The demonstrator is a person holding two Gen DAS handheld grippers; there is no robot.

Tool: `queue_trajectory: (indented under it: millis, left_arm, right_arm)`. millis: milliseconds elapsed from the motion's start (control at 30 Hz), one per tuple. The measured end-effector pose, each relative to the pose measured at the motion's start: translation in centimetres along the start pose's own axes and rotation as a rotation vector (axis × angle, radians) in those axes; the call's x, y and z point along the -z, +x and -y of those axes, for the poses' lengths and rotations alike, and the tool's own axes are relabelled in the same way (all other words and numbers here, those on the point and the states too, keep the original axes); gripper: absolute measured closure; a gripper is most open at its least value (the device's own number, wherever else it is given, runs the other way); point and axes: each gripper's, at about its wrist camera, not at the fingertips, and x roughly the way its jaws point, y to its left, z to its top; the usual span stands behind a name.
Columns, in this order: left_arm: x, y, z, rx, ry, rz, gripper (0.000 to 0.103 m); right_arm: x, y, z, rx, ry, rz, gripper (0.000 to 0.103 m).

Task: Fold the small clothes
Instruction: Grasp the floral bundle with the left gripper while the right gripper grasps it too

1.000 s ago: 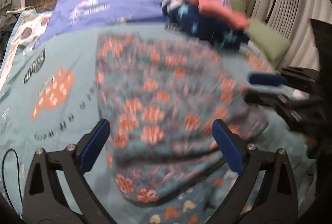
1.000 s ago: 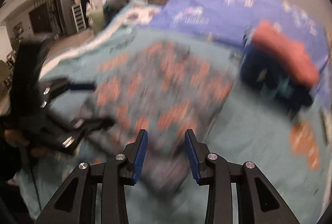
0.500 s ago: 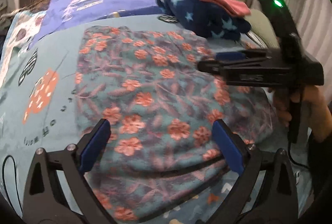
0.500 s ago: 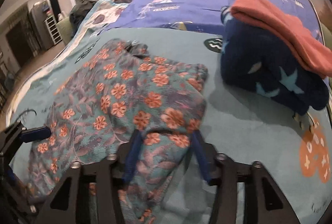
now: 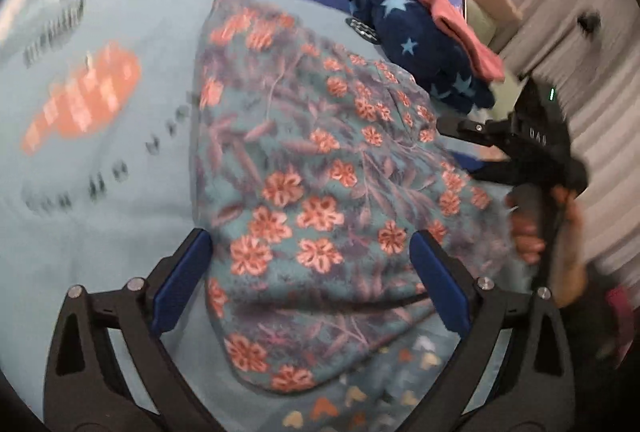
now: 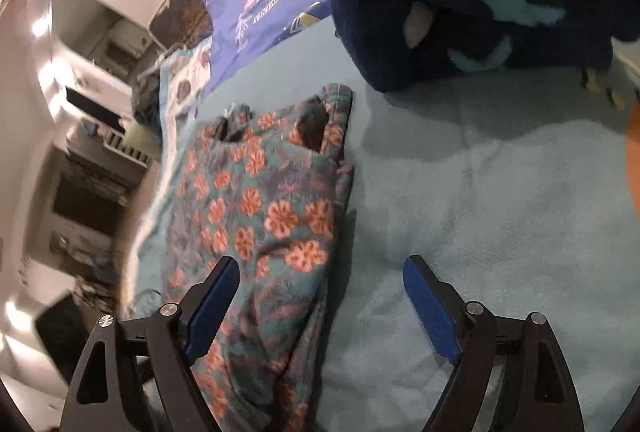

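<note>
Fleecy floral garment [image 5: 312, 168] lies spread flat on the teal bed [image 5: 100, 232], a navy star-print pile [image 5: 424, 48] beyond. Left gripper [image 5: 312, 272] hovers wide over its near hem. Right gripper [image 6: 320, 296], likewise wide and empty, straddles the garment's edge; pinch both layers squarely, then fold across evenly.

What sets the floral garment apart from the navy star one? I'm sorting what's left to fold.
The floral garment lies spread out and low on the blanket; the navy star garment sits bunched in a thick pile. The floral one has nothing on it; the navy one carries a pink garment. Both look like soft fleece.
</note>
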Motion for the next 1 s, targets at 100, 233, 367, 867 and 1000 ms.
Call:
queue_trajectory:
  millis: [100, 233, 367, 867, 1000]
  left_arm:
    - [-0.4, -0.3, -2.1, 0.136, -0.100, -0.021, 0.004]
    - [-1.1, -0.3, -4.2, 0.304, -0.221, -0.042, 0.002]
    - [-1.5, 0.3, -5.7, 0.443, -0.331, -0.064, 0.001]
    - [-1.7, 0.5, -7.5, 0.530, -0.309, -0.134, 0.001]
    - [-2.1, 0.9, -7.2, 0.640, -0.334, -0.179, 0.001]
  right_arm:
    - [-0.8, 0.4, 0.4, -0.097, 0.064, -0.029, 0.012]
    - [-2.0, 1.8, 0.3, -0.123, 0.083, -0.058, 0.005]
    - [-3.4, 3.2, -0.5, -0.123, 0.104, -0.062, 0.000]
    - [-2.6, 5.3, 0.0, -0.273, 0.155, -0.173, 0.041]
    - [-2.4, 5.4, 0.5, -0.333, 0.206, -0.158, 0.041]
